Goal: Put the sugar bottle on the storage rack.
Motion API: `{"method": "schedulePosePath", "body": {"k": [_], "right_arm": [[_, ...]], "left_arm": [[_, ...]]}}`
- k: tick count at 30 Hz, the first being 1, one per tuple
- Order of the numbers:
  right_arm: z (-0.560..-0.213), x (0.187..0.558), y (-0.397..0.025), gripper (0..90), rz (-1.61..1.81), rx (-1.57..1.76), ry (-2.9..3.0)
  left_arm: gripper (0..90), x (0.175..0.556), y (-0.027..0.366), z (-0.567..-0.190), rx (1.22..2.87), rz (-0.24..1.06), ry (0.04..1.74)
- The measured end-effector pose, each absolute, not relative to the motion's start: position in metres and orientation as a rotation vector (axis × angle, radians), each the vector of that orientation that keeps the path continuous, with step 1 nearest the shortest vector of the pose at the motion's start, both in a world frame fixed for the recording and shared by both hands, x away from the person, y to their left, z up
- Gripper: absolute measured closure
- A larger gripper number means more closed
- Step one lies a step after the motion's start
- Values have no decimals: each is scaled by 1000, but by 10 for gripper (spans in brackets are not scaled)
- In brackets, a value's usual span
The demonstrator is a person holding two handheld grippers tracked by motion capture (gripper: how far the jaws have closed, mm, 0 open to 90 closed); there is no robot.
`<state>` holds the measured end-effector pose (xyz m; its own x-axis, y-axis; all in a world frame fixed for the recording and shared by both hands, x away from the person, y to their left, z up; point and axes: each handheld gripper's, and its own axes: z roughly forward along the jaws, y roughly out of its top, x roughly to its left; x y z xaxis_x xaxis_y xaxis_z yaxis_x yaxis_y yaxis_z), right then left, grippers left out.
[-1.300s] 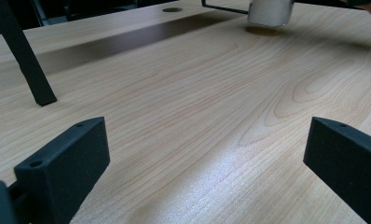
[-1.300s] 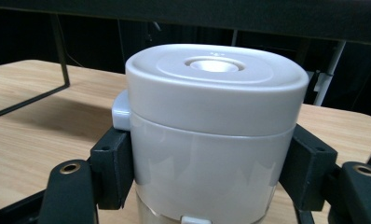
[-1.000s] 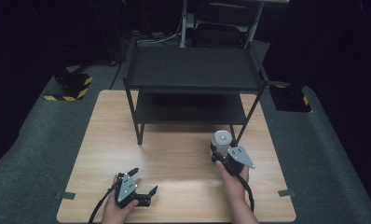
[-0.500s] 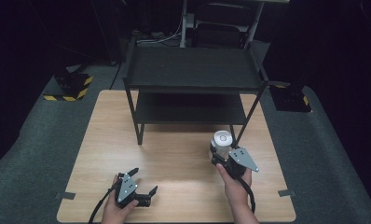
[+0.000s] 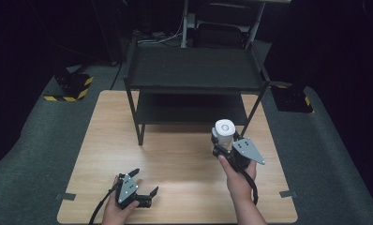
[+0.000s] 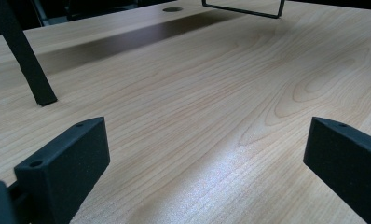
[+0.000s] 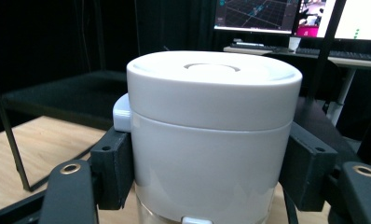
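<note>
So the white lidded container [image 5: 223,133] was held upright in the right gripper [image 5: 225,149], clamped from both sides just under the lid; in the right gripper view the two black jaws were pressed flat against its body [image 7: 211,140], so a firm hold was judged. It was sat at the right of the wooden table [image 5: 175,154], just in front of the near right leg of the black two-tier shelf [image 5: 194,70]; whether it was lifted clear or resting on the wood couldn't be made out, though lifted was guessed.

The left gripper [image 5: 138,186] was parked at the near left of the table, jaws spread wide with nothing between them; only bare wood grain was seen past them in the left gripper view [image 6: 207,140].

The step in hand was read as the carry: container gripped, not yet placed. A move toward the shelf was expected next, probably; the container would need to be kept level and lifted far enough to clear the shelf edge and that right leg, then set down before the grip was loosened.

Stuff that was hard to tell: the container's lower part was cut off at the bottom of the right gripper view; a clear base was hinted at, contents unknown; the lower tier was mostly shadowed; the background was dark, with bright monitors seen far off.
</note>
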<state>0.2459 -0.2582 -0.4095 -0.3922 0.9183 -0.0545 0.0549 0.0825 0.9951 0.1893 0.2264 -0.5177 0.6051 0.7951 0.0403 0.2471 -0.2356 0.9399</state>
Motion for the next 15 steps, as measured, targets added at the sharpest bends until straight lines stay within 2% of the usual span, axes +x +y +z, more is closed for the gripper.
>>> {"method": "schedulePosePath", "body": {"k": [15], "right_arm": [[-370,263,-249,310,1436,977,1539]], "left_arm": [[5,190,227,-518,1778,645,850]]}}
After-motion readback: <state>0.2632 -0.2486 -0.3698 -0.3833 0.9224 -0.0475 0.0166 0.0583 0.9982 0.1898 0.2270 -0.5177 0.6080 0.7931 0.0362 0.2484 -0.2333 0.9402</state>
